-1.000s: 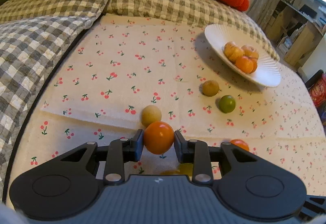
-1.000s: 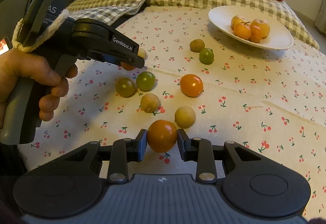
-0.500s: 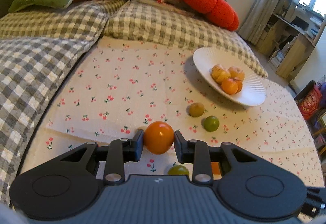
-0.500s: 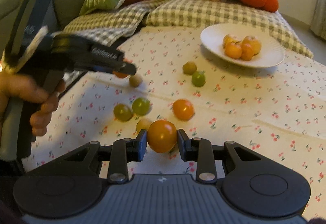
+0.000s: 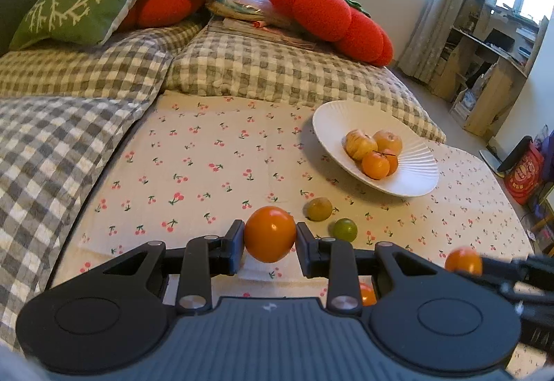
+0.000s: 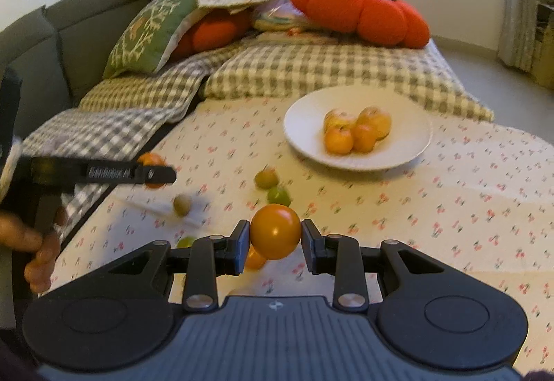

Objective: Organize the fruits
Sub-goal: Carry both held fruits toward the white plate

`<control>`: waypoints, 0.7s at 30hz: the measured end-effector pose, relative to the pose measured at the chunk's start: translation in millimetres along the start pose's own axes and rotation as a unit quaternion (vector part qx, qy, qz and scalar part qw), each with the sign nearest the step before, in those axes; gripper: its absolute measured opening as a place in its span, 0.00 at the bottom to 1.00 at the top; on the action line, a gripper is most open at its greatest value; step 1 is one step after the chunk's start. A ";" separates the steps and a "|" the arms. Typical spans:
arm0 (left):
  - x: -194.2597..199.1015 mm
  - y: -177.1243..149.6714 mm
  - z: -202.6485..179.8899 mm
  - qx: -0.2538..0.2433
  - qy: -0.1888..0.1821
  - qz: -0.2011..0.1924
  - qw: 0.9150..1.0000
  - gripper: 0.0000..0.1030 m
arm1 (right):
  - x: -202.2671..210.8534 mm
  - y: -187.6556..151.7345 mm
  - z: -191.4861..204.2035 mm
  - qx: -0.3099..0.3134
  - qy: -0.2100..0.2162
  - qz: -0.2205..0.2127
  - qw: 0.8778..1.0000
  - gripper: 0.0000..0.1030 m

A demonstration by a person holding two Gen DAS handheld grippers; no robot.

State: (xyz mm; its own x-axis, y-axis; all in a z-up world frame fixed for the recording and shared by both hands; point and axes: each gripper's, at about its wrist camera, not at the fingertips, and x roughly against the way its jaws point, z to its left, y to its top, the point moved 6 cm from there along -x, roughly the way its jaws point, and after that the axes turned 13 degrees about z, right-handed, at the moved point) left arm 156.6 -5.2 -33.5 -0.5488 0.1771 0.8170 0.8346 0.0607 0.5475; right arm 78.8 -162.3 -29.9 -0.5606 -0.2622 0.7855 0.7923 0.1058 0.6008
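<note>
Above the cherry-print cloth (image 5: pixel 214 152): left gripper (image 5: pixel 270 242) and right gripper (image 6: pixel 275 239) each clamp one orange tomato (image 5: pixel 269 233) (image 6: pixel 275 231), lifted clear, apparently bound for the white plate (image 5: pixel 332 121) where orange fruit is gathered.

Both grippers were matte black plastic: a ribbed grey-black housing, two round discs, silver screws at the linkage pivots. The left gripper (image 6: pixel 152 173) carried white lettering along its finger, and a bare hand (image 6: pixel 38 242) wrapped its pistol-style handle.
</note>
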 end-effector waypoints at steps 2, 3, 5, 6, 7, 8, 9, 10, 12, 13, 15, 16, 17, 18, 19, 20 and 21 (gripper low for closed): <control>-1.8 1.5 -2.8 -0.006 0.001 0.001 1.000 0.19 | 0.4 7.0 -6.9 -0.005 -0.004 -0.006 1.000 0.28; -2.9 2.4 -4.4 -0.009 0.003 0.001 1.000 0.19 | 0.3 10.4 -10.1 -0.008 -0.005 -0.008 1.000 0.28; -5.4 5.4 -8.1 -0.017 0.007 0.000 1.000 0.19 | 0.2 15.9 -15.7 -0.011 -0.006 -0.014 1.000 0.28; -6.2 6.8 -9.4 -0.020 0.010 -0.001 1.000 0.19 | -0.7 18.3 -18.2 -0.013 -0.006 -0.015 1.000 0.28; -7.4 8.8 -11.3 -0.024 0.013 -0.001 1.000 0.19 | -1.5 20.5 -20.8 -0.016 -0.004 -0.015 1.000 0.28; -8.6 11.0 -13.2 -0.028 0.015 -0.002 0.999 0.19 | -2.9 22.9 -23.6 -0.020 -0.003 -0.015 1.000 0.28; -9.2 12.7 -15.2 -0.032 0.017 -0.003 0.999 0.19 | -4.8 25.6 -26.7 -0.024 -0.002 -0.014 1.000 0.28; -10.3 14.7 -17.1 -0.037 0.020 -0.005 0.999 0.19 | -5.8 27.7 -29.0 -0.027 -0.002 -0.014 1.000 0.28; -12.5 18.2 -21.2 -0.045 0.024 -0.007 0.999 0.19 | -8.5 32.1 -34.5 -0.032 -0.004 -0.016 0.999 0.28; -13.4 19.9 -22.9 -0.046 0.024 -0.008 0.999 0.19 | -9.2 33.5 -37.4 -0.035 -0.005 -0.017 0.999 0.28; -15.5 23.8 -27.3 -0.049 0.022 -0.009 0.999 0.19 | -12.3 37.2 -44.4 -0.047 -0.002 -0.017 0.999 0.28; -16.5 25.9 -29.8 -0.051 0.021 -0.010 0.998 0.19 | -13.4 39.0 -47.8 -0.052 0.001 -0.017 0.999 0.28; -17.3 27.7 -32.0 -0.053 0.020 -0.011 0.998 0.19 | -14.2 40.7 -51.5 -0.059 0.004 -0.018 0.998 0.28; -18.5 30.0 -34.6 -0.056 0.020 -0.013 0.998 0.19 | -14.1 42.0 -54.8 -0.065 0.008 -0.019 0.998 0.28; -19.6 32.2 -37.3 -0.059 0.021 -0.016 0.998 0.19 | -13.9 43.5 -59.0 -0.072 0.009 -0.021 0.997 0.28; -21.1 34.2 -39.8 -0.061 0.021 -0.018 0.998 0.19 | -13.6 45.3 -63.2 -0.079 0.008 -0.022 0.997 0.28; -23.0 36.7 -42.3 -0.063 0.021 -0.019 0.998 0.19 | -12.7 46.6 -67.6 -0.087 0.009 -0.025 0.996 0.28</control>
State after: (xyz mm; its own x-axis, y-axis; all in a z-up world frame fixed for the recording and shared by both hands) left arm 197.8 -48.5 -24.5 -0.5833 0.1365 0.8007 0.8021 -0.0580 0.5943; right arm 139.1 -218.8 -22.0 -0.5968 -0.2797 0.7520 0.7946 -0.0759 0.6024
